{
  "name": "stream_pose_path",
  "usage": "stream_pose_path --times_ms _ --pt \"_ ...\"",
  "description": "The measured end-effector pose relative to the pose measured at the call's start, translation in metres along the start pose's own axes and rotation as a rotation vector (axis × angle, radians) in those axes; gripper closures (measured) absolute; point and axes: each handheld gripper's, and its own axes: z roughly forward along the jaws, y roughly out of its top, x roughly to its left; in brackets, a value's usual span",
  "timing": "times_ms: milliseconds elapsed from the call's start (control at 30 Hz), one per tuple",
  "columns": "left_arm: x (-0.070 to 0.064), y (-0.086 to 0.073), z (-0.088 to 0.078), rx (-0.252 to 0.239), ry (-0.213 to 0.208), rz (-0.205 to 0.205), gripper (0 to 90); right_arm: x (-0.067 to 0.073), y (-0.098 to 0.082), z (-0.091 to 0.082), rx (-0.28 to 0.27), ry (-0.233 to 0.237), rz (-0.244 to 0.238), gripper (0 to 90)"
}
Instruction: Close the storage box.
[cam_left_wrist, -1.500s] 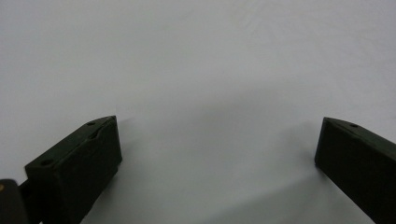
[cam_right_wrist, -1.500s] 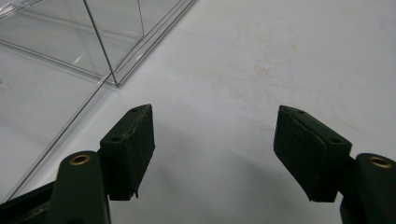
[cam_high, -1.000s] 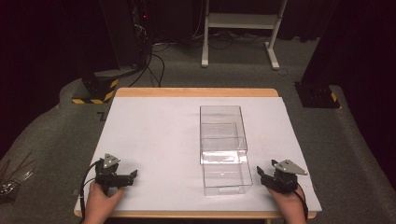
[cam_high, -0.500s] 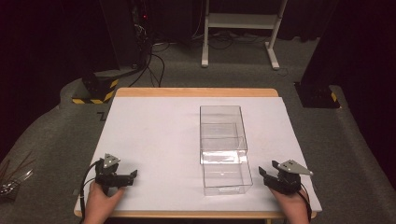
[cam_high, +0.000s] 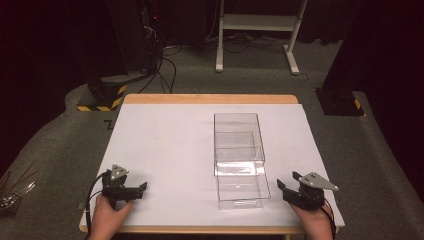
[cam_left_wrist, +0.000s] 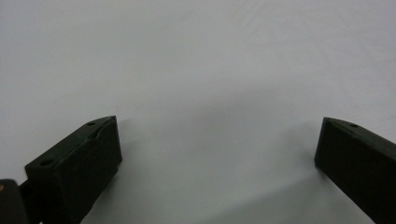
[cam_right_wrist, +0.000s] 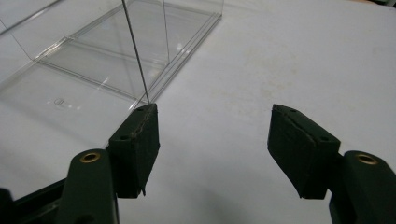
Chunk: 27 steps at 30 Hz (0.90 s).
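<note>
Barely anything has shifted since a second ago — both the left gripper (cam_high: 141, 189) and right gripper (cam_high: 281, 187) rest spread and empty on the table (cam_high: 165, 145), the clear box (cam_high: 239, 157) just beside the right one, untouched — work unstarted

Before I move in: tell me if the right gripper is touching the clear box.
Apart. In the high view, white table cover shows between the right gripper and the clear box; its jaws stand open and empty.

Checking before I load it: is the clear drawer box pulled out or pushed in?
Pulled out. The drawer juts from the clear box toward the person, and it looks empty.
</note>
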Motion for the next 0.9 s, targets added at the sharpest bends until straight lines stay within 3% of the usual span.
stream_pose_path --times_ms 900 --pt "0.000 0.000 0.000 -0.001 0.001 0.001 0.7 0.012 0.010 -0.020 -0.057 0.018 -0.021 33.3"
